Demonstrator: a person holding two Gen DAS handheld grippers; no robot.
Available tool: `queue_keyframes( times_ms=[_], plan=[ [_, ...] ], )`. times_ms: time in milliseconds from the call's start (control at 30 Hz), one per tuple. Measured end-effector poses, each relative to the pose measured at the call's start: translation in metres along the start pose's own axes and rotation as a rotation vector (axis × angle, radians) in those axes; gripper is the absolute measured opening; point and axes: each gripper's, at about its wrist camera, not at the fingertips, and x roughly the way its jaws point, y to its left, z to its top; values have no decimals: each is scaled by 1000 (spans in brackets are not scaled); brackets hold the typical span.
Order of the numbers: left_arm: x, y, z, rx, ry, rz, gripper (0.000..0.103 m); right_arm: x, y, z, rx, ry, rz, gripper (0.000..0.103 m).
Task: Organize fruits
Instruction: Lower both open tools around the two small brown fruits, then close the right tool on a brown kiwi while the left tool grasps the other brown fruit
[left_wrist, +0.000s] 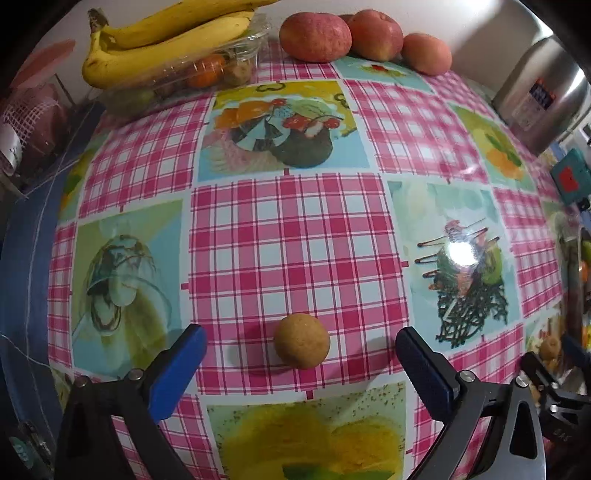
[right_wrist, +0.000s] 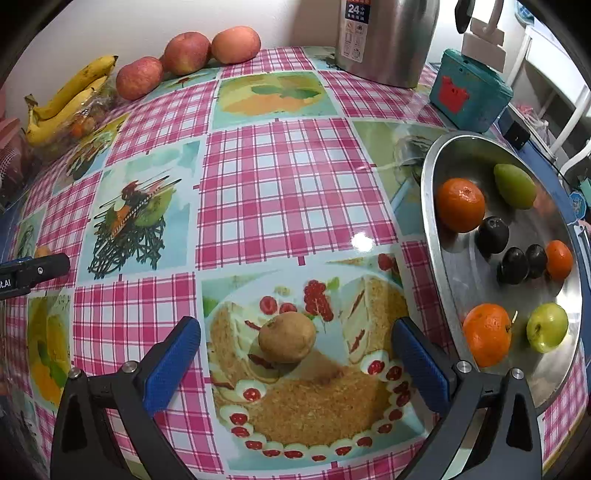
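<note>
In the left wrist view a small round tan fruit (left_wrist: 301, 340) lies on the checked tablecloth between the blue pads of my left gripper (left_wrist: 300, 334), which is open and not touching it. The right wrist view shows a second tan fruit (right_wrist: 287, 336) lying on the printed cake picture, centred between the wide-open fingers of my right gripper (right_wrist: 295, 325), clear of both pads. A metal tray (right_wrist: 430, 221) to the right holds oranges (right_wrist: 460, 204), green fruits (right_wrist: 514, 185) and dark plums (right_wrist: 492, 234).
Bananas (left_wrist: 166, 40) rest on a clear plastic box (left_wrist: 207, 70) of small fruit at the back left, with three apples (left_wrist: 314, 37) beside them along the wall. A steel flask (right_wrist: 384, 37) and a teal box (right_wrist: 469, 92) stand at the back right.
</note>
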Motion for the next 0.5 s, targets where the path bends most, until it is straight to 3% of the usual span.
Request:
queue_keyframes(
  times_ms=[200,333,467,500],
  plan=[
    [2,-2,-1,14,-8,4,103,4,1,13,4,57,2,99],
    [-1,-4,-5,22,-21,1,98,-3,-2,20,40,51,35,75],
    [-11,-6,-11,37,-30,-9,80,-8,-2,24,53,64,54,50],
    [-13,-7,-10,37,-33,-12,73,-8,-2,25,55,67,55,49]
  ],
)
